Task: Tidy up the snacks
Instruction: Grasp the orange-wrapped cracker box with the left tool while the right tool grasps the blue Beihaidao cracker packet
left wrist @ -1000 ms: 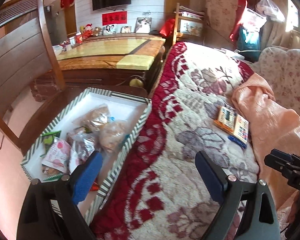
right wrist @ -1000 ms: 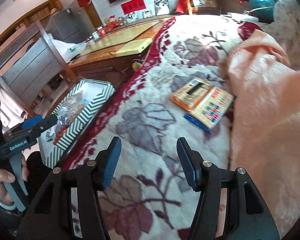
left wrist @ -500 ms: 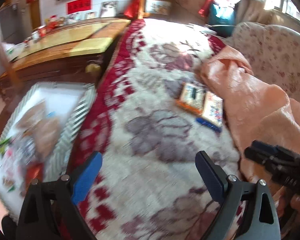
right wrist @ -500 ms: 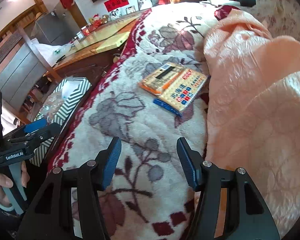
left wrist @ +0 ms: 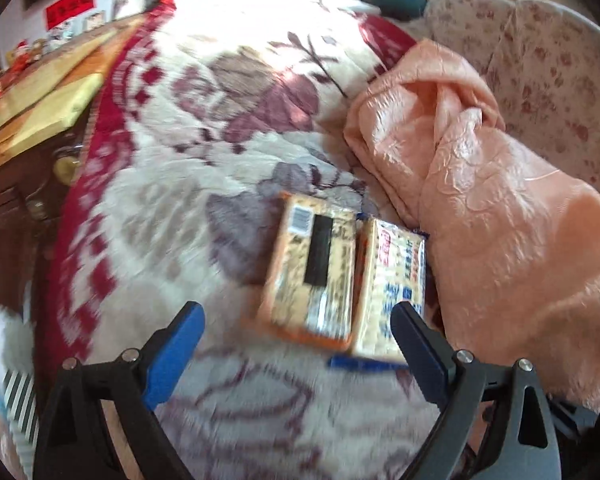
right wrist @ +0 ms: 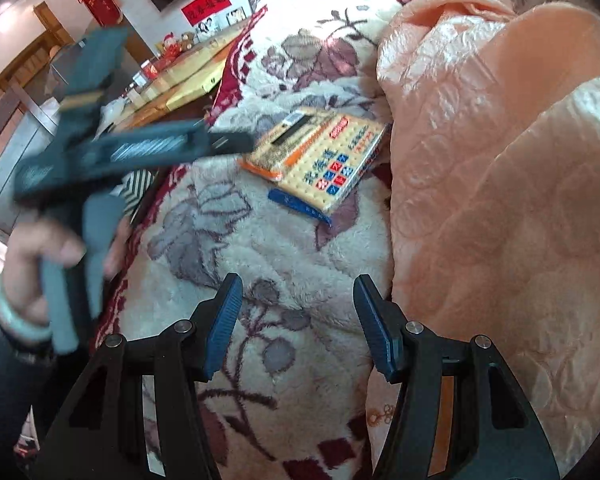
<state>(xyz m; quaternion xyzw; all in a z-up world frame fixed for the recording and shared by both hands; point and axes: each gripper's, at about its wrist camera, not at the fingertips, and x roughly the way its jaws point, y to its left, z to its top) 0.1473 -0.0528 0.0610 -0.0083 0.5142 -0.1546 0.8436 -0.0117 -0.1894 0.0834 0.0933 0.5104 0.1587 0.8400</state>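
Two flat snack packs lie side by side on the floral blanket: an orange-edged pack (left wrist: 310, 272) and a blue-edged pack (left wrist: 390, 284). They also show in the right wrist view, the orange-edged pack (right wrist: 288, 140) and the blue-edged pack (right wrist: 336, 168). My left gripper (left wrist: 296, 344) is open and empty, just short of the packs, jaws spanning both. My right gripper (right wrist: 298, 320) is open and empty, over the blanket well short of the packs. The left gripper's body (right wrist: 112, 152) shows blurred in the right wrist view, beside the packs.
A crumpled peach quilt (left wrist: 480, 200) lies right against the packs. A floral sofa back (left wrist: 540, 52) rises behind it. The striped snack box's edge (left wrist: 18, 396) shows at lower left. A wooden table (left wrist: 32, 96) stands left of the blanket's red border.
My left gripper swung right, away from the striped box, and closed in on the two packs. My right gripper moved slightly forward over the blanket. Both stayed open.
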